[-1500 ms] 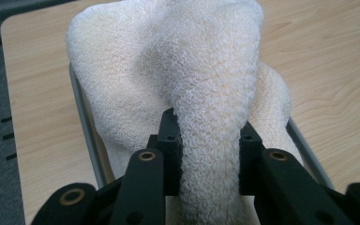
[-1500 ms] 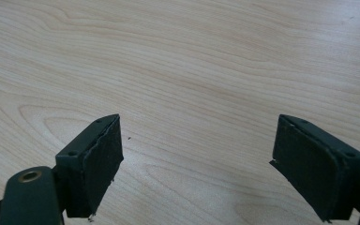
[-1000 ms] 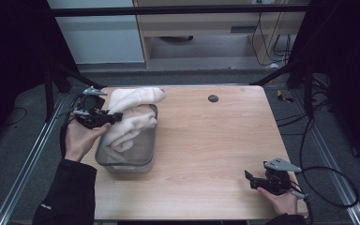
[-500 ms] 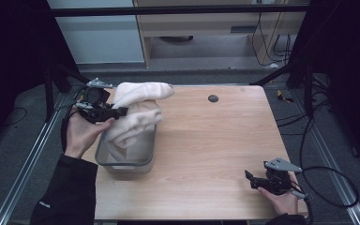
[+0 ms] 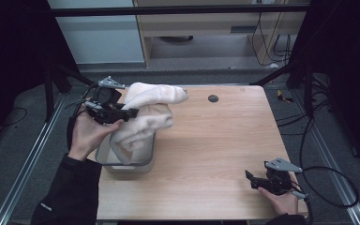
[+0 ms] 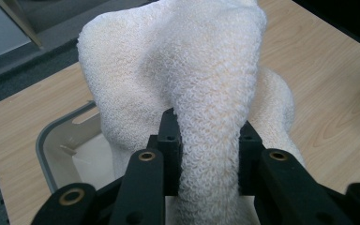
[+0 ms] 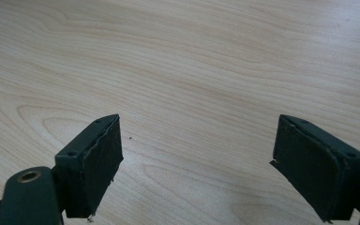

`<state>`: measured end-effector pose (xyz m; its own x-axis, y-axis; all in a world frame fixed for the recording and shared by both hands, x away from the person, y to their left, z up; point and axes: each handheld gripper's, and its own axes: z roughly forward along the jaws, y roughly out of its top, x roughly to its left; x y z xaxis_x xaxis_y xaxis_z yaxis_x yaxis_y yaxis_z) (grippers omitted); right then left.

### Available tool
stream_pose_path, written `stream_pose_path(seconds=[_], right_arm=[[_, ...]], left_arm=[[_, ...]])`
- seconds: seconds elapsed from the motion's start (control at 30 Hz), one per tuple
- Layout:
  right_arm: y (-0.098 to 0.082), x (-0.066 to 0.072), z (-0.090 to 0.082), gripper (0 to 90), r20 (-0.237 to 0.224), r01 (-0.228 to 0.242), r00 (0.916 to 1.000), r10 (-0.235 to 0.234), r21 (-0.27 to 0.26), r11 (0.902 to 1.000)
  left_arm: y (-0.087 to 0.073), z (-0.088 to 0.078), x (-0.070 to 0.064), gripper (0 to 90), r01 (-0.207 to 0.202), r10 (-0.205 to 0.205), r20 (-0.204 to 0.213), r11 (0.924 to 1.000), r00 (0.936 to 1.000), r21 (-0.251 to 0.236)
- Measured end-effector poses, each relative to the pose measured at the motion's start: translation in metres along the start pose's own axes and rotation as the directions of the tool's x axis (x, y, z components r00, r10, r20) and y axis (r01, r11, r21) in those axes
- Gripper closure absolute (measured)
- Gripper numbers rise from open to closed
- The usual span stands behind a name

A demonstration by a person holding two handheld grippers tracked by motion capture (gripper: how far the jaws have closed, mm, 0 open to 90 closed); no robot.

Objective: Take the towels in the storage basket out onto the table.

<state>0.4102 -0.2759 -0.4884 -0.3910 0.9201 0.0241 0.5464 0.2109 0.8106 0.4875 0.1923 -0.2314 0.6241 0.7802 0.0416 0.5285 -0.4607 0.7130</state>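
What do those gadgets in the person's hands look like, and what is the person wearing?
Each is a black two-jaw tool: the left gripper and the right gripper both carry a grey three-cornered plate on top. A black cable trails from the right one. The person wears a dark long sleeve.

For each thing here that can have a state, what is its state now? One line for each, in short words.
Towel: bunched, lifted, its lower end hangs into the bin.
Bin: upright, open on top, on the table.
Left gripper: shut on the towel, above the bin.
Right gripper: open, nothing between its fingers, low over the table.
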Motion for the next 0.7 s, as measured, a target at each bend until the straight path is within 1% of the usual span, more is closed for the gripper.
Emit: stream_pose_path(seconds=[0.07,0.17,0.27,0.4,0.47,0.53,0.6,0.7], right_arm=[[0.000,0.000,0.000,15.8,0.001,0.002,1.0000,-0.002,-0.001,1.0000],[0.000,0.000,0.000,15.8,0.001,0.000,1.0000,0.000,-0.001,1.0000],[0.000,0.000,0.000,15.8,0.001,0.000,1.0000,0.000,-0.001,1.0000],[0.000,0.000,-0.001,15.8,0.000,0.000,1.0000,0.000,-0.003,1.0000],[0.000,0.000,-0.001,15.8,0.002,-0.002,1.0000,0.002,-0.003,1.0000],[0.000,-0.001,-0.001,15.8,0.007,0.010,0.9999,-0.010,-0.007,0.9999],[0.000,-0.002,-0.001,15.8,0.008,0.012,0.9999,-0.012,-0.008,0.9999],[0.000,-0.001,-0.002,15.8,0.005,0.005,1.0000,-0.005,-0.007,1.0000]], left_arm=[[0.002,0.000,-0.004,70.7,-0.008,0.008,0.008,1.0000,0.9999,0.000],[0.005,0.001,-0.011,70.6,-0.033,0.033,0.016,0.9994,0.9993,0.011],[0.009,0.002,-0.018,70.6,-0.045,0.045,0.026,0.9990,0.9987,0.004],[0.016,0.005,-0.027,70.6,-0.065,0.065,0.036,0.9978,0.9972,0.010],[0.019,0.006,-0.033,70.6,-0.080,0.079,0.041,0.9967,0.9960,0.015],[0.023,0.008,-0.039,70.6,-0.098,0.097,0.047,0.9950,0.9942,0.020],[0.026,0.009,-0.044,70.6,-0.110,0.108,0.054,0.9938,0.9927,0.019],[0.030,0.013,-0.052,70.6,-0.123,0.122,0.062,0.9921,0.9906,0.022]])
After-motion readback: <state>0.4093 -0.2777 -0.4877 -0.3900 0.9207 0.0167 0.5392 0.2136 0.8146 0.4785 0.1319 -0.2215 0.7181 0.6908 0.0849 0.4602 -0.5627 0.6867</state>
